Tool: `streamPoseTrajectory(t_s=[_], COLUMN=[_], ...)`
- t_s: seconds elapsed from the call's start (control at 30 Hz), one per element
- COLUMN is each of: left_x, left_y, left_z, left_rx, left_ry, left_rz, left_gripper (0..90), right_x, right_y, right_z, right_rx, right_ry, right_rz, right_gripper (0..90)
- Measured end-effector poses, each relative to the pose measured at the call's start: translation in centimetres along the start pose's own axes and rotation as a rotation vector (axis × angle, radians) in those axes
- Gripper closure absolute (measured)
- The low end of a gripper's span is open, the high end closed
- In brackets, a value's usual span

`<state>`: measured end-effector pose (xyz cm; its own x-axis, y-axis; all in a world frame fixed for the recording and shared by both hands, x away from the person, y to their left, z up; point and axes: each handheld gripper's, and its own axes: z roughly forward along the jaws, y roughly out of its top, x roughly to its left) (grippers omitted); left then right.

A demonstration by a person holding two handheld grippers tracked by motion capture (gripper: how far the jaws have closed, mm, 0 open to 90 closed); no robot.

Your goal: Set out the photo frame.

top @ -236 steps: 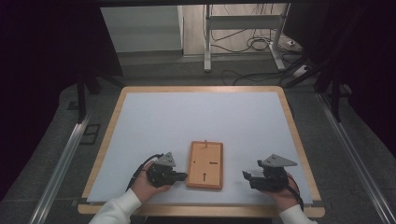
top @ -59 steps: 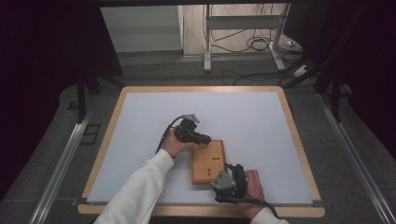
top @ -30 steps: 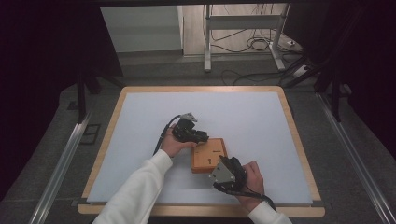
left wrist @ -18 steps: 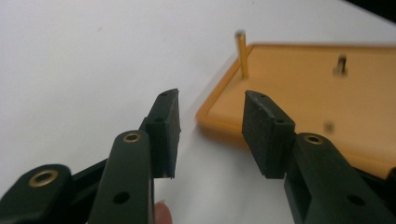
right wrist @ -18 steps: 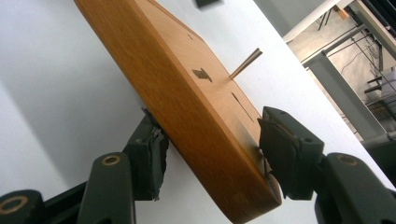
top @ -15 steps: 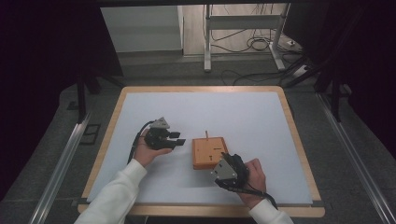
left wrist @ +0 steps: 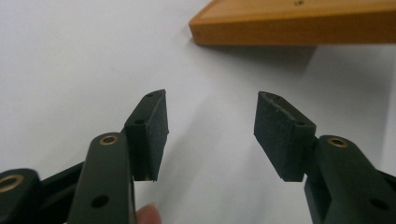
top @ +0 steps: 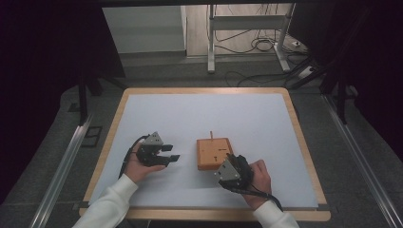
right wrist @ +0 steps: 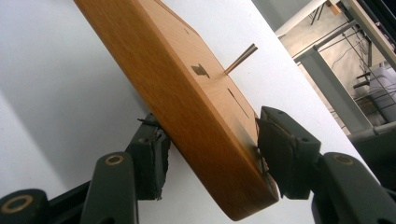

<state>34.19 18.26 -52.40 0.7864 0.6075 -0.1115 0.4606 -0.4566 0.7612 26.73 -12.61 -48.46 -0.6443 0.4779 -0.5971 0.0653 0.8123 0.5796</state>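
No words, brands, labels or numbers can be read anywhere. The wooden block (right wrist: 187, 88) bears only small dark marks on its top face (a little diamond-like shape and a thin slit), and neither forms a letter or digit.

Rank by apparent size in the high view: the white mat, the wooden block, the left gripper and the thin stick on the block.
1. White mat, by far the largest.
2. Wooden block.
3. Left gripper, somewhat smaller than the block, though it sits nearer the camera, so this is unsure.
4. Thin stick, smallest.
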Motion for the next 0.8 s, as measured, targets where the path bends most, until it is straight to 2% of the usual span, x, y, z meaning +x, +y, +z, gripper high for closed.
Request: streamPoseTrajectory(t_s=[0.23,0.47,0.6,0.8], left_x=[-0.3,0.0,0.1,0.0], left_y=[-0.8,-1.2,-1.2,-1.2], left_z=[0.1,-0.2,-0.3,-0.2], left_rx=[0.013,0.007,0.003,0.007], left_ry=[-0.017,-0.019,-0.021,-0.020], left_rz=[0.011,-0.003,-0.016,-0.008], left_gripper=[43.6,44.0,44.1,44.1], right_x=[-1.1,-2.5,-3.1,-4.0], right_y=[0.8,1.9,2.5,3.3], right_z=[0.0,0.5,0.8,1.1], right_rx=[0.016,0.063,0.067,0.062], right_ry=[-0.013,0.014,0.019,0.035], right_rz=[-0.025,-0.066,-0.095,-0.099], right_gripper=[49.9,53.4,58.4,63.6])
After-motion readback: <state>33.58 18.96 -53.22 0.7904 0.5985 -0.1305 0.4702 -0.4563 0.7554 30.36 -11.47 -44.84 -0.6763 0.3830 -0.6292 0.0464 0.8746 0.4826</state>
